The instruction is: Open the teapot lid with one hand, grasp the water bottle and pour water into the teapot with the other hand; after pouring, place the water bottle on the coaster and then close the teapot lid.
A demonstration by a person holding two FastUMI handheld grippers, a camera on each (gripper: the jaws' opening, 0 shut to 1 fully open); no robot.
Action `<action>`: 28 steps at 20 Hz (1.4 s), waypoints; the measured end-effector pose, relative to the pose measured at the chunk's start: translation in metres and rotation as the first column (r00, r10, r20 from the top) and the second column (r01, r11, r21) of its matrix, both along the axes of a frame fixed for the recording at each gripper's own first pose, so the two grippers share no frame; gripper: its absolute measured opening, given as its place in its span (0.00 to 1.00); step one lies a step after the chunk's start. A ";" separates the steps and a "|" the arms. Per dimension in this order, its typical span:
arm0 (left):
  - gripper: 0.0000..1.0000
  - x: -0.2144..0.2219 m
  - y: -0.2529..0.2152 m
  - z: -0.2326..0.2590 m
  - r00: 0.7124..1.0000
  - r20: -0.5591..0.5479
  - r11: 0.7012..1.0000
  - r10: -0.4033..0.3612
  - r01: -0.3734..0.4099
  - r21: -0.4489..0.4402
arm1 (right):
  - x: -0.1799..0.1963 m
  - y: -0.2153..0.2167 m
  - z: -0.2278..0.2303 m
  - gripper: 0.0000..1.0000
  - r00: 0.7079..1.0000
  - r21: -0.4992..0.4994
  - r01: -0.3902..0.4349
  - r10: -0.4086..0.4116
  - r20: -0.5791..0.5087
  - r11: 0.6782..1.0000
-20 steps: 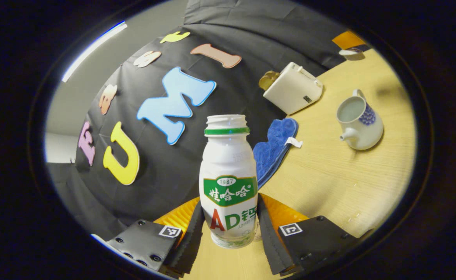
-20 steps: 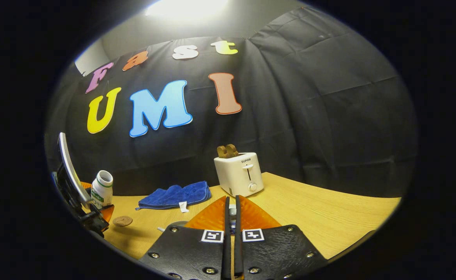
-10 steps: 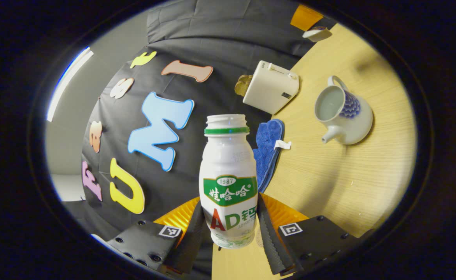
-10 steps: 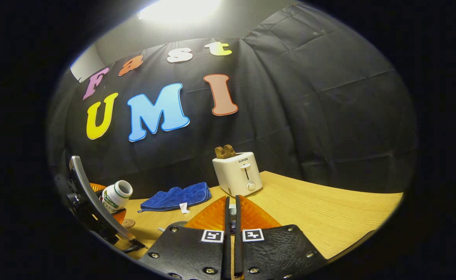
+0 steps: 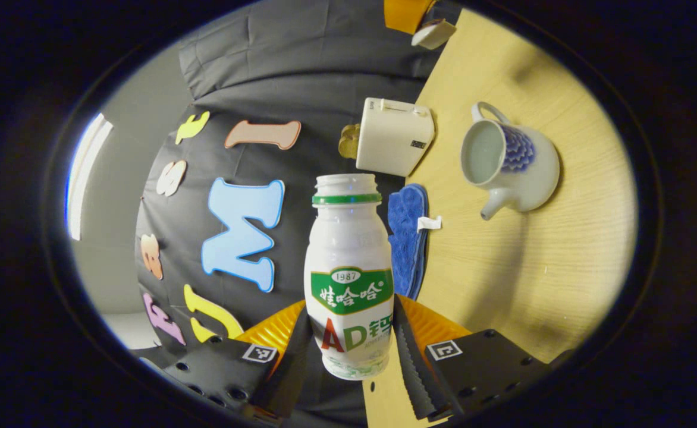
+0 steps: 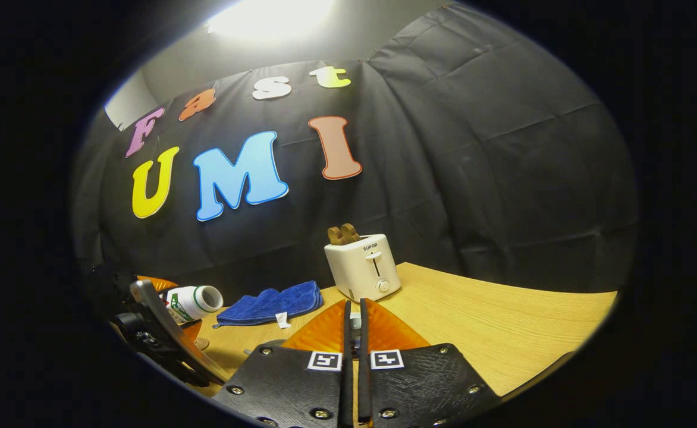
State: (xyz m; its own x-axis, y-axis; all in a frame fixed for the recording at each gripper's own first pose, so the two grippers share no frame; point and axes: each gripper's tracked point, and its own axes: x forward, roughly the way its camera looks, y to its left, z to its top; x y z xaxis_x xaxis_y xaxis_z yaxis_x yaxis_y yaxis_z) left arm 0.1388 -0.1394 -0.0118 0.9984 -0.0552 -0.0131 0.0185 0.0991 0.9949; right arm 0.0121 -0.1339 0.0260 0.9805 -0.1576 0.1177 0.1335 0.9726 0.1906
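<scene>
In the left gripper view, we see the left gripper (image 5: 349,351) clamped on the water bottle (image 5: 348,279), one finger pressing each side of its lower body. The bottle has no cap and its mouth is open. The scene behind it is rolled far over, so the counter (image 5: 521,267) stands up along the right side. On that counter sits the teapot (image 5: 512,163), white with a blue pattern, lid off, its open top facing us and its spout pointing toward the bottle's side. The teapot is apart from the bottle, with bare counter between them. A blue cloth (image 5: 407,238) lies at the counter's far edge by the wall, just beside the bottle's shoulder as seen here. A white toaster (image 5: 393,137) stands farther along that edge, near the teapot. At the top of this view the teapot lid (image 5: 433,34) shows, held by the other gripper.

In the right gripper view, we see the right gripper (image 6: 353,339) with its fingers nearly together and a small pale object pinched between them; we take it to be the lid's knob, though little of it shows. Far left, the left gripper (image 6: 164,342) holds the bottle (image 6: 192,302) tipped on its side above the counter (image 6: 491,321). A small round coaster (image 6: 201,343) lies under it. The cloth (image 6: 271,303) and the toaster (image 6: 363,267) sit at the far edge.
</scene>
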 end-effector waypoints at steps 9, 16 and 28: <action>0.81 -0.005 -0.012 0.003 0.998 0.051 0.992 -0.033 0.027 0.125 | -0.001 0.000 0.001 0.04 1.000 -0.015 -0.003 0.003 -0.001 1.000; 0.81 -0.009 -0.016 0.008 0.996 0.076 0.982 -0.055 0.040 0.186 | -0.001 0.000 0.001 0.03 1.000 -0.018 -0.005 0.005 -0.004 1.000; 0.81 -0.008 -0.019 0.013 0.992 0.091 0.965 -0.087 0.061 0.253 | 0.000 0.001 -0.001 0.04 1.000 -0.021 -0.007 0.007 -0.011 1.000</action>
